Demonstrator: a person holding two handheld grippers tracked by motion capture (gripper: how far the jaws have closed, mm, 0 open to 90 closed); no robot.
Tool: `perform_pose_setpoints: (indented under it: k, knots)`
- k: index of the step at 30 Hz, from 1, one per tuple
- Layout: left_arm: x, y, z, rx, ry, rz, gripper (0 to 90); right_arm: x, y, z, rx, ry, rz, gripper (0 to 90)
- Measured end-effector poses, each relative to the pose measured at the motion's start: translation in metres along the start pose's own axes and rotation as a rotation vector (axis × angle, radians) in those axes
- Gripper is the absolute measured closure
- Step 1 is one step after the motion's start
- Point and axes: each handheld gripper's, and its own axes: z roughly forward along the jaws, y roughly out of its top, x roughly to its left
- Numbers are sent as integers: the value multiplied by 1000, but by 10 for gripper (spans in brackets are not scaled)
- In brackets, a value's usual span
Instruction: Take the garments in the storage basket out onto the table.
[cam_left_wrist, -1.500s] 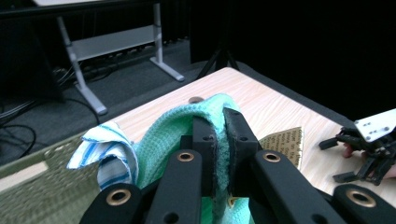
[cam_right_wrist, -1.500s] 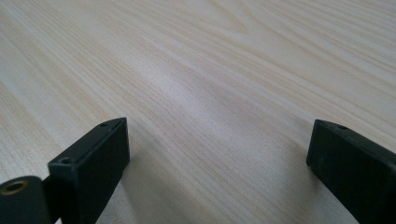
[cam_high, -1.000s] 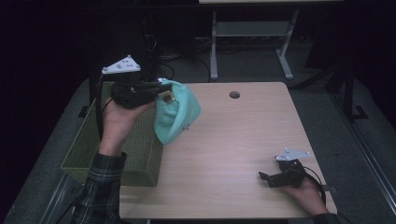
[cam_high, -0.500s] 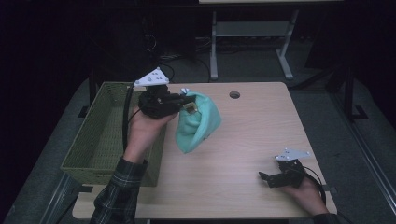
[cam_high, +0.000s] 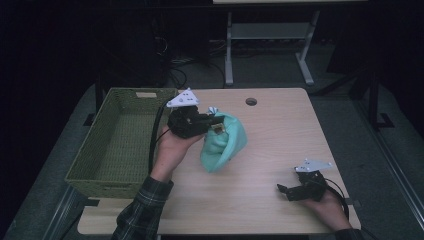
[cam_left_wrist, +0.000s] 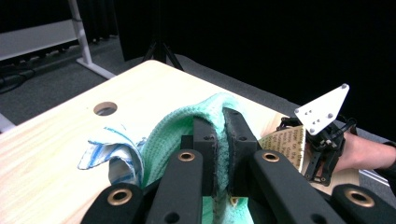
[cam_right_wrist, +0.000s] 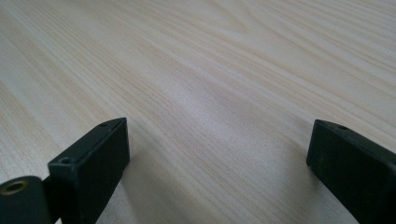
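- Left gripper (cam_high: 212, 126), frame centre-left: jaws pinched on green cloth (cam_high: 225, 147), hanging above table (cam_high: 280, 135).
- Right gripper (cam_high: 290, 191), lower right: jaws spread, nothing between them.
- Risk: thin fold slips out; cloth drops short of basket (cam_high: 117, 145).

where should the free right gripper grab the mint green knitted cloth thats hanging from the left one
Probably the low hanging end of the mint green knitted cloth, coming in level from the table's open right side. The left gripper is shut on the bunched top, so the cloth droops to a narrow tip near the wooden table. The right gripper rests open there, jaws wide enough for that fold.
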Motion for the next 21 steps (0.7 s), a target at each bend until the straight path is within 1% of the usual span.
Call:
perform_pose_setpoints:
  k: [1,2,7,8,11,14,15,16,18,20,21]
  knots:
    - [0,0,0,0,0,0,847,0,0,0,0,0,0,54]
    - [0,-1,3,10,-1,2,847,0,0,0,0,0,0,54]
    - [0,-7,13,13,1,4,847,0,0,0,-2,-1,-3,54]
    - [0,-10,17,19,-2,1,847,0,0,0,-2,-1,-3,54]
    - [0,-13,21,26,-3,7,846,0,0,0,-2,-1,-3,54]
    - [-1,-18,31,36,-6,2,846,0,0,0,-2,-1,-4,54]
    - [-1,-18,31,36,-6,2,846,0,0,0,-2,-1,-4,54]
    - [-2,-21,36,40,-13,1,846,0,0,0,-2,-1,-4,54]
    - [-3,-24,42,47,-14,3,846,0,0,0,-2,-1,-4,54]
    - [-4,-25,44,50,-19,5,846,0,0,0,-2,-1,-4,54]
    - [-4,-26,47,62,-21,11,846,0,0,0,-2,-1,-4,54]
